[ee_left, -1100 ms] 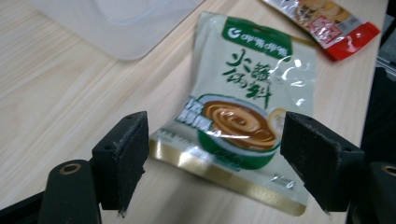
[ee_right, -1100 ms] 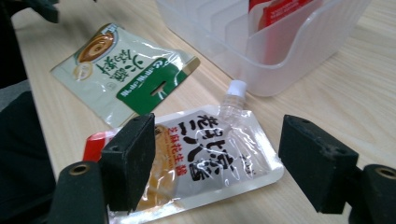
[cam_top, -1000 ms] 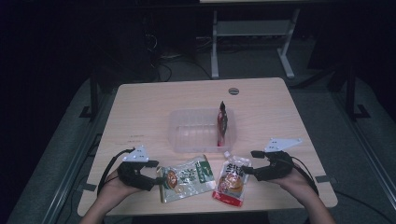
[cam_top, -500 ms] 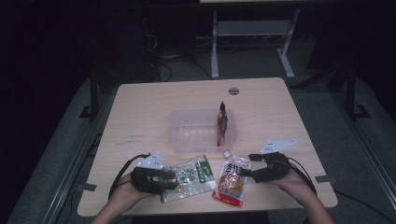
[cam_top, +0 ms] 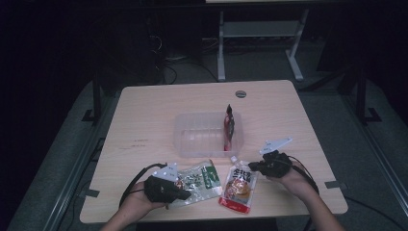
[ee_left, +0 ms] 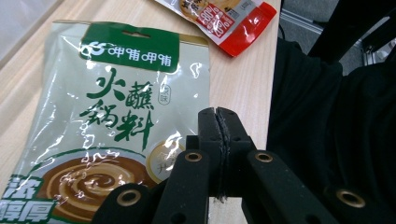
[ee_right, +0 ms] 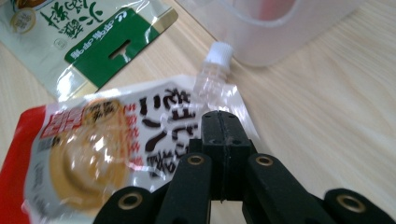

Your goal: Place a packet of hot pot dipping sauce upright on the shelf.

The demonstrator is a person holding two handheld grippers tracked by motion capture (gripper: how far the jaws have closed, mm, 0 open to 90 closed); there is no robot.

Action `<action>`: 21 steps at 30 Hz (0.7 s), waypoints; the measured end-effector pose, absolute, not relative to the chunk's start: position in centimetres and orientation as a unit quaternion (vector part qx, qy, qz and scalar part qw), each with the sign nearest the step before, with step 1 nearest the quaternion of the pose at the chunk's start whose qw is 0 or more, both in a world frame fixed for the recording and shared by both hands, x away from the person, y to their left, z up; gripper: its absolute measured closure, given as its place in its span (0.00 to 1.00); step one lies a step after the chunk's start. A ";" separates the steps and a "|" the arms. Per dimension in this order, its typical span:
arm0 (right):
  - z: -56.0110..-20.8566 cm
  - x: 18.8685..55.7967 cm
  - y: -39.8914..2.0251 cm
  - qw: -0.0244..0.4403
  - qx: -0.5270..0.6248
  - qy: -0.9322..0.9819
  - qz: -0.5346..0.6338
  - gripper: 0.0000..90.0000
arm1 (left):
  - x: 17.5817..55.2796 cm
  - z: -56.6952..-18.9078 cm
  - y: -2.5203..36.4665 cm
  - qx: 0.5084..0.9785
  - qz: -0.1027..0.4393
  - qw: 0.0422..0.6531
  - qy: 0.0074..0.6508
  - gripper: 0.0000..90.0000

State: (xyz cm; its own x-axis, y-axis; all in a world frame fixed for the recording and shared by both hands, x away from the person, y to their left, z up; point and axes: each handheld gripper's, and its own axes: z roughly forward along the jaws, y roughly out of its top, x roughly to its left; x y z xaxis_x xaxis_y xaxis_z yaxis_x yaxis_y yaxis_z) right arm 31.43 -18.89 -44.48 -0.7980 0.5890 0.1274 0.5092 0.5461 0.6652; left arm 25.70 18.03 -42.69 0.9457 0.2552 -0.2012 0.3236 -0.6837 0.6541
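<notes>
Sauce packets were what I had in hand: a green-and-cream hot pot dipping sauce packet (cam_top: 195, 181) lay flat near my edge of the wooden table (cam_top: 144, 115), and a red spouted pouch (cam_top: 237, 188) lay just beside it, to its right in the high view. Behind them sat a clear plastic tub (cam_top: 209, 134) with a dark red sachet (cam_top: 229, 126) standing against its right wall.

My left gripper (ee_left: 219, 122) had just been closing, and its jaws met flat at the green packet's lower right edge; in the left gripper view I could not tell whether any film was pinched between the pads. My right gripper (ee_right: 223, 125) had just been closing too, jaws together at the pouch's upper corner beside the white cap (ee_right: 218, 52); again I could not tell whether they had caught the foil.

I judged the main risk to be a thin or empty bite. Glossy film held only at the margin could slide out as soon as I lifted, dropping the packet back or off the near edge of the table. The pouch looked full and bottom-heavy, so hanging from a corner it could swing and knock the green packet or the tub. Lifting both at once could also drag one over the other, since they lay so close.
</notes>
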 end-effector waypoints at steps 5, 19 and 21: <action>-45.3 31.4 -16.9 0.066 0.281 0.899 0.328 1.00 | 25.6 -42.8 17.9 0.915 -0.051 0.368 0.159 0.99; -45.6 30.4 -15.3 0.052 0.253 0.910 0.325 1.00 | 25.6 -42.9 17.9 0.916 -0.054 0.364 0.159 0.99; -45.6 30.4 -15.4 0.048 0.257 0.911 0.318 1.00 | 25.6 -42.9 17.9 0.916 -0.054 0.364 0.159 0.99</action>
State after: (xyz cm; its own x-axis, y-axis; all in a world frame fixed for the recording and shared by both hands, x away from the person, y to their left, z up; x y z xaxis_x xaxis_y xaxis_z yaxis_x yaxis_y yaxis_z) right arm 30.42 -15.41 -45.65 -0.8633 0.4988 0.0769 0.4381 0.6650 0.6049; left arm 25.57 17.90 -42.92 0.9435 0.2531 -0.2141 0.3310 -0.6849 0.6491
